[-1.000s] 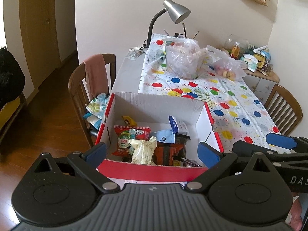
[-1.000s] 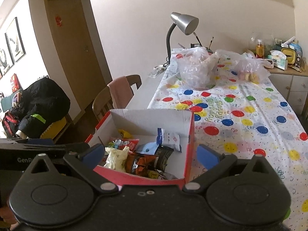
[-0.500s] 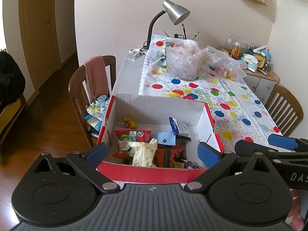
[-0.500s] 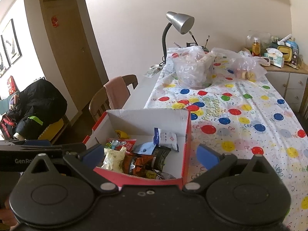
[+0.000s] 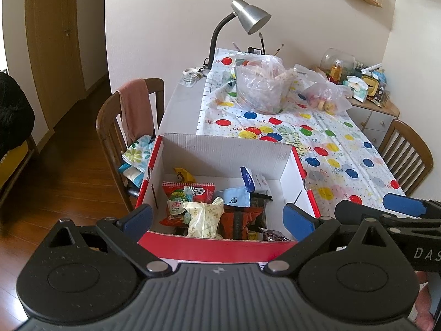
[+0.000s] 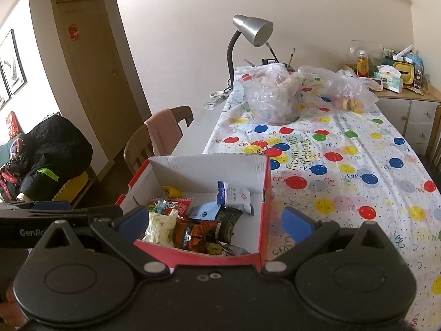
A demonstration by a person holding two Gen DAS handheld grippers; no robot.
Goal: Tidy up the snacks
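A red and white cardboard box (image 5: 228, 151) (image 6: 209, 167) stands at the near end of the table and holds several snack packets: a red packet (image 5: 190, 191), a pale yellow packet (image 5: 204, 216) (image 6: 160, 224), an orange-brown packet (image 5: 242, 218) (image 6: 193, 234) and a blue and white packet (image 5: 252, 180) (image 6: 234, 194). My left gripper (image 5: 217, 218) is open and empty, just before the box's near wall. My right gripper (image 6: 215, 220) is open and empty, near the box's right front corner. The right gripper also shows in the left wrist view (image 5: 402, 207).
A polka-dot tablecloth (image 6: 344, 149) covers the table. Two clear plastic bags of food (image 5: 261, 82) (image 5: 325, 96) and a silver desk lamp (image 5: 248, 16) stand at the far end. Wooden chairs stand at the left (image 5: 129, 127) and right (image 5: 405, 151). A cluttered cabinet (image 6: 397, 82) is at the back right.
Both grippers have drifted slightly back and up, so the box sits a little lower in view. Both stay open and empty. The box and snacks have not moved.
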